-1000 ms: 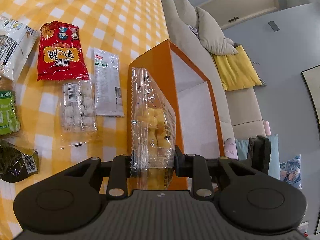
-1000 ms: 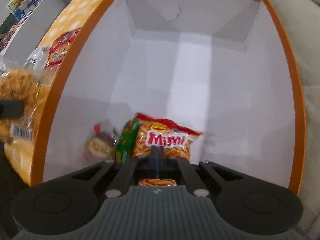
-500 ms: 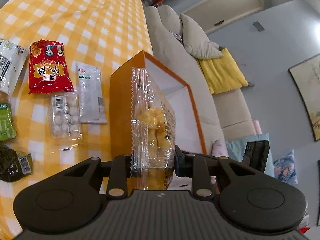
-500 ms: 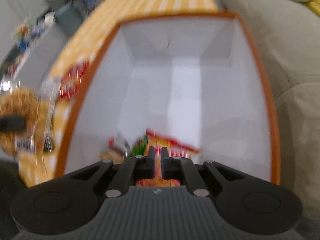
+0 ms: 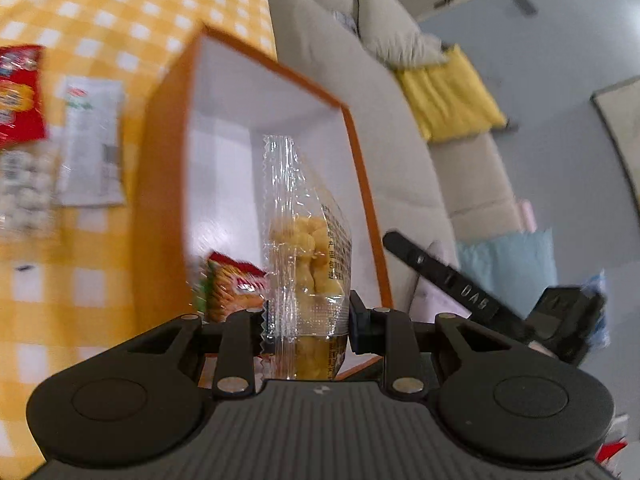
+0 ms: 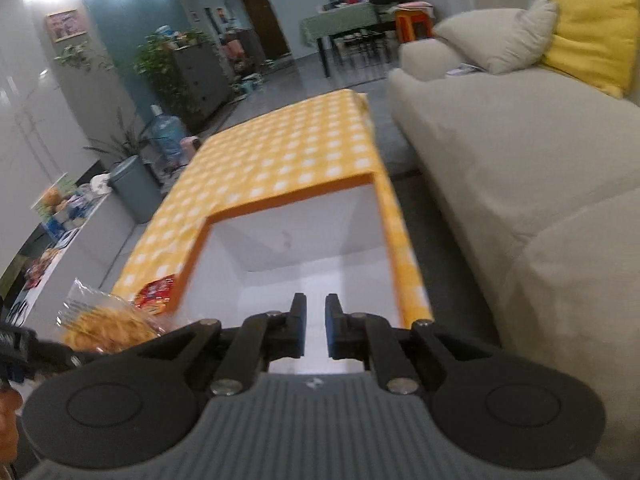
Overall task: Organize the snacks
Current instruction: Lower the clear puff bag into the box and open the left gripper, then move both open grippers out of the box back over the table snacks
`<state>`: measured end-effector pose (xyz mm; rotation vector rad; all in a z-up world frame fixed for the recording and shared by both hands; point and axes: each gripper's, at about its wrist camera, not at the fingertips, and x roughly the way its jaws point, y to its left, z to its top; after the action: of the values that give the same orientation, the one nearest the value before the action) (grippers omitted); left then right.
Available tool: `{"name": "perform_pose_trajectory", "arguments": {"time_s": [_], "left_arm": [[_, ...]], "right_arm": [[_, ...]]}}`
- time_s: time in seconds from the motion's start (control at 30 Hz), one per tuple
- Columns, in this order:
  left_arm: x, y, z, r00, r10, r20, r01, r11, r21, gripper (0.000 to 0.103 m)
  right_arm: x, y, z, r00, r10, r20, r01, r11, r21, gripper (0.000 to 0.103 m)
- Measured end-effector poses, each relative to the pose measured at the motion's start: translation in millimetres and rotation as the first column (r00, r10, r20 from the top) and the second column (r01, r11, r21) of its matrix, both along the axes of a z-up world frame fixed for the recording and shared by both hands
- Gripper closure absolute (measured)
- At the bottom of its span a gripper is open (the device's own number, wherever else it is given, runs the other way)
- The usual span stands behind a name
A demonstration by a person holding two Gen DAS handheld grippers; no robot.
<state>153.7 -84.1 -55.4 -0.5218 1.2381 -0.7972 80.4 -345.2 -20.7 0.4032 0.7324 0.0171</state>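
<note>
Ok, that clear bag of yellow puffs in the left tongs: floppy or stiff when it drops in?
Probably fairly floppy: the clear puff bag is thin crinkled film. It stands upright above the left tongs, so some stiffness. Likely light and crushable.

A table covered in a yellow-and-white checked cloth (image 5: 120, 8) carried an open orange cardboard box with a white interior (image 5: 160, 184), a red snack packet (image 5: 18, 96), a white flat sachet (image 5: 92, 140) and a clear bag of pale round sweets (image 5: 24, 188).

The left tool (image 5: 306, 320) clamps a clear snack bag (image 5: 306, 240); the right tool (image 6: 315, 330) has just been opening, nothing between its pads.
</note>
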Motion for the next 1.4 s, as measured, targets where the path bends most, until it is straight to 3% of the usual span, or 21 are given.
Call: {"name": "perform_pose_trajectory", "arguments": {"time_s": [0.13,0.3,0.63,0.67,0.73,0.77,0.8,1.1,1.4], "left_arm": [[2.0,-45.2,-18.9,0.999,-0.031,-0.027,0.032,0.998,0.047,0.073],[3.8,-85.1,-47.5,0.996,0.005,-0.087,0.004,0.995,0.097,0.073],[0.2,-111.9,-65.3,0.995,0.046,-0.088,-0.03,0.983,0.179,0.072],[0.0,-113.4,-65.3,0.995,0.042,-0.089,-0.024,0.98,0.196,0.072],[-1.4,-115.5,-62.4,0.996,0.037,-0.076,-0.019,0.974,0.225,0.06],[-2.1,-115.5,-60.8,0.997,0.038,-0.067,-0.021,0.972,0.233,0.046],[-3.6,-115.2,-58.1,0.998,0.04,-0.048,-0.028,0.97,0.243,0.04],[-13.3,-104.2,-28.4,0.999,0.002,0.04,-0.014,0.955,0.297,0.026],[-8.7,-80.9,-1.2,0.998,-0.023,0.057,0.002,0.935,0.354,0.027]], "right_arm": [[1.2,-19.4,-12.0,0.999,-0.031,-0.022,0.032,0.998,0.05,0.095],[4.3,-30.6,-16.8,0.997,-0.074,-0.033,0.077,0.992,0.104,0.095],[0.1,-38.5,-24.0,0.994,-0.095,-0.044,0.101,0.985,0.143,0.094],[0.6,-38.3,-24.2,0.994,-0.095,-0.046,0.101,0.985,0.142,0.094],[-0.1,-37.5,-25.6,0.995,-0.089,-0.049,0.095,0.986,0.138,0.094],[0.2,-36.2,-25.4,0.995,-0.085,-0.051,0.091,0.987,0.135,0.095],[-0.5,-36.9,-25.3,0.995,-0.083,-0.051,0.089,0.987,0.133,0.095],[-0.5,-37.7,-26.0,0.994,-0.094,-0.055,0.1,0.988,0.114,0.094],[-0.4,-32.2,-26.0,0.994,-0.094,-0.064,0.099,0.991,0.084,0.093]]}}
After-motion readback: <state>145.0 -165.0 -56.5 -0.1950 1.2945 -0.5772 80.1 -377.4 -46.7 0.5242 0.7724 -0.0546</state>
